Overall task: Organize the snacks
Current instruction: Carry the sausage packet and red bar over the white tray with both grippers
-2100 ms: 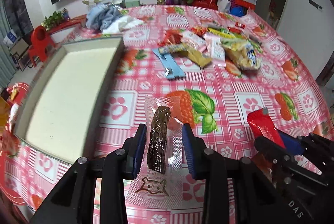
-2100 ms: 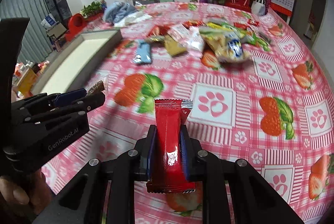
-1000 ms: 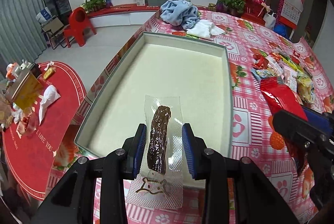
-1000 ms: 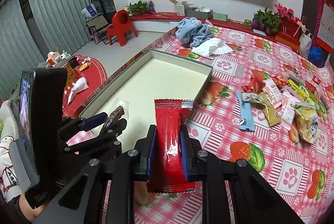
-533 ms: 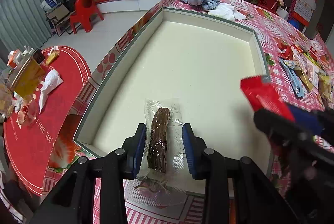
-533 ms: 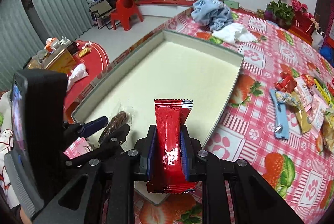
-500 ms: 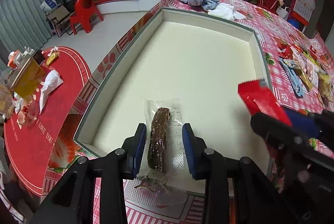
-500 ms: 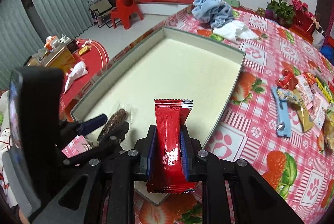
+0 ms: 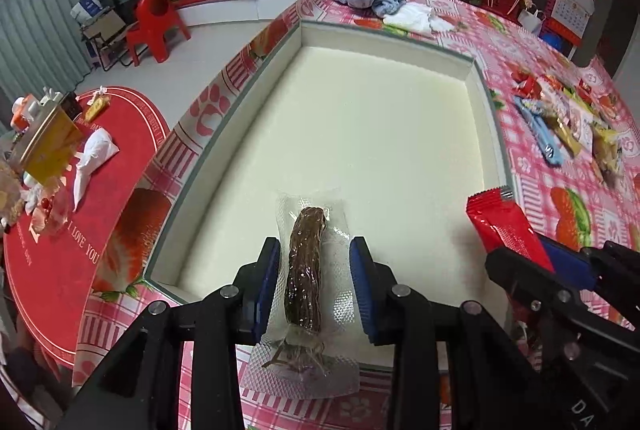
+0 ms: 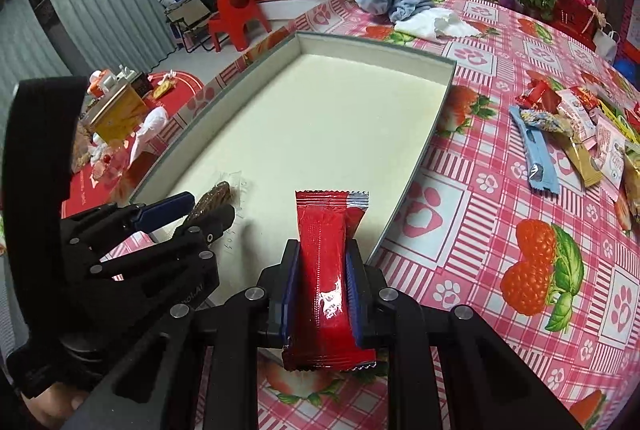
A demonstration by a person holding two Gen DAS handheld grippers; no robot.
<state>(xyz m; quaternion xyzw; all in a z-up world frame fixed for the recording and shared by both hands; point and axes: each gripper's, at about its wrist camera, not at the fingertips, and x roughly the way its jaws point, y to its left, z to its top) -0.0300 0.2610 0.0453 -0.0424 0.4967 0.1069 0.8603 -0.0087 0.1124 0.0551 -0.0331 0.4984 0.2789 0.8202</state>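
Below both tools lies the tray [image 9: 486, 97], its cream floor filling the centre of the left wrist view and running lengthwise toward the upper frame. The left gripper [image 9: 314, 284] clamps the clear sausage pack [image 9: 306, 270], long axis pointing up-frame over the tray's near corner. At lower right, the right gripper [image 10: 322, 296] is closed on the red snack bar [image 10: 326, 266], over the tray's near right rim. The 2 seem about equally near.

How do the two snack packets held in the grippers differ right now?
The clear vacuum pouch with a brown snack shows its contents; the opaque glossy red wrapper hides them. The pouch sits in the left gripper, the wrapper in the right gripper. Both are gripped over the cream tray.
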